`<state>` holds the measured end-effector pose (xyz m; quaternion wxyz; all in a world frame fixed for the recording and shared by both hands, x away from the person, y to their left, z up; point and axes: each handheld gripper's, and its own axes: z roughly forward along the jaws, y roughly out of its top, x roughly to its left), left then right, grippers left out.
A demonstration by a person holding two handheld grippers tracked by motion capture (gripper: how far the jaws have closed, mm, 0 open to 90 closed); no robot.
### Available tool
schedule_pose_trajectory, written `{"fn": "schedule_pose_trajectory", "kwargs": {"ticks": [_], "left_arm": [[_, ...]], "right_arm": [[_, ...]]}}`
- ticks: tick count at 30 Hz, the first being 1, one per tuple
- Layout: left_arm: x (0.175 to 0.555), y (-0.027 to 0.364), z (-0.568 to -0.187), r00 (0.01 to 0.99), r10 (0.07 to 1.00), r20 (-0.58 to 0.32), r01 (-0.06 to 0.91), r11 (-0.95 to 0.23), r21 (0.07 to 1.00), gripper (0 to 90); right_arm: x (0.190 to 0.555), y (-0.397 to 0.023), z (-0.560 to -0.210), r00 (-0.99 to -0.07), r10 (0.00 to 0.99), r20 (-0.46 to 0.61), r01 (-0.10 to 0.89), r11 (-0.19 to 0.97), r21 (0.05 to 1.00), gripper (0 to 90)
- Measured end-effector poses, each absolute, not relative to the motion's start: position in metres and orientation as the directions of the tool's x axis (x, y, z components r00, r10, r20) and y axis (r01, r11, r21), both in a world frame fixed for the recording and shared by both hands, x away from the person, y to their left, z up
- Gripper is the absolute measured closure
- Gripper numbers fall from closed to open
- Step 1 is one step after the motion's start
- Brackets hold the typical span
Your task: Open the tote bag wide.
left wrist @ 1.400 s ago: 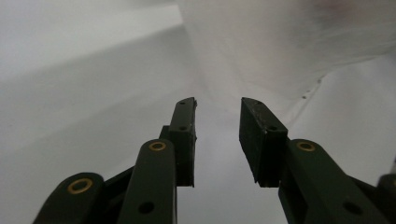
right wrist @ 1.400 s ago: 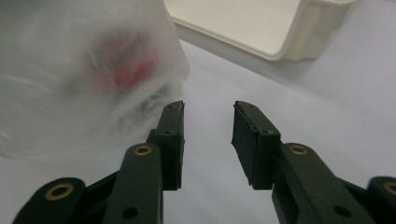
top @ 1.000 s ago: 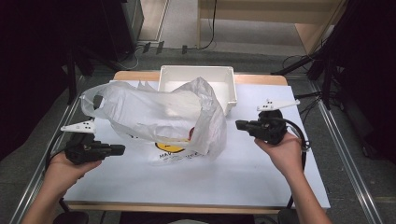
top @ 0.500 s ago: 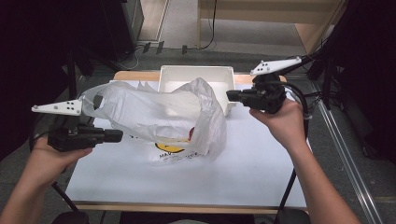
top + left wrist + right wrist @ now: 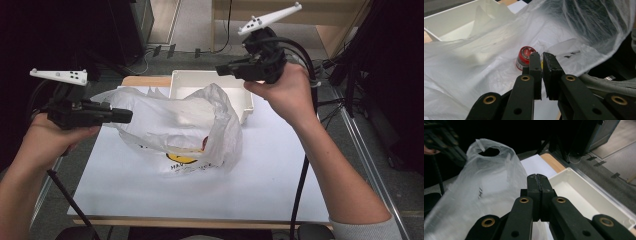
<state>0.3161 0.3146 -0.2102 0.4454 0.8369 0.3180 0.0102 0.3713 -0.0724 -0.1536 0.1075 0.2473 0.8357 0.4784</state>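
So both hands are up above the bench (image 5: 280, 195) here, one on each side of a crumpled white plastic bag (image 5: 175, 125) that lies on the white bench top, a bit left of centre, with a yellow printed logo (image 5: 181, 158) showing at its near edge. The left gripper (image 5: 127, 116) sits at the bag's left side with its tips right at the plastic — from the high view I can't tell whether it's actually touching. In the left gripper view its jaws are nearly together, just a thin slit between the pads, with nothing pinched in there. Past those jaws you can see into the bag's folds, where a small red-capped jar (image 5: 524, 58) lies on the plastic. The right gripper (image 5: 220, 70) is held over the white tray (image 5: 248, 102) at the back of the bench, clear of the bag, pointing left across it. Its jaws are pressed fully together in the right gripper view and hold nothing. That same view shows the bag standing puffed up with a handle hole (image 5: 489, 151) at its top, the tray off to the right, and the other gripper in the far upper-left corner — dark, hard to make out. The tray touches the bag's back edge, and what shows of its inside looks bare.
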Motion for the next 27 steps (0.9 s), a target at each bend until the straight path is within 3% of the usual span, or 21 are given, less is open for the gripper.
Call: {"fn": "schedule_pose_trajectory", "kwargs": {"ticks": [8, 16, 20, 27], "left_arm": [[0.338, 0.308, -0.204, 0.784, 0.574, -0.236, 0.531, -0.424, 0.734, 87.1], [0.352, 0.313, -0.198, 0.769, 0.597, -0.228, 0.534, -0.406, 0.742, 87.2], [0.36, 0.317, -0.197, 0.754, 0.621, -0.213, 0.54, -0.402, 0.74, 87.2], [0.359, 0.316, -0.201, 0.751, 0.637, -0.174, 0.52, -0.409, 0.75, 87.0]], "right_arm": [[0.367, -0.023, -0.116, -0.893, 0.45, 0.01, 0.246, 0.468, 0.849, 90.0], [0.355, 0.036, -0.106, -0.93, 0.369, -0.006, 0.201, 0.521, 0.829, 90.0], [0.343, 0.072, -0.12, -0.959, 0.281, 0.03, 0.192, 0.572, 0.797, 90.0], [0.351, 0.061, -0.172, -0.949, 0.311, 0.052, 0.246, 0.626, 0.74, 90.0]]}}
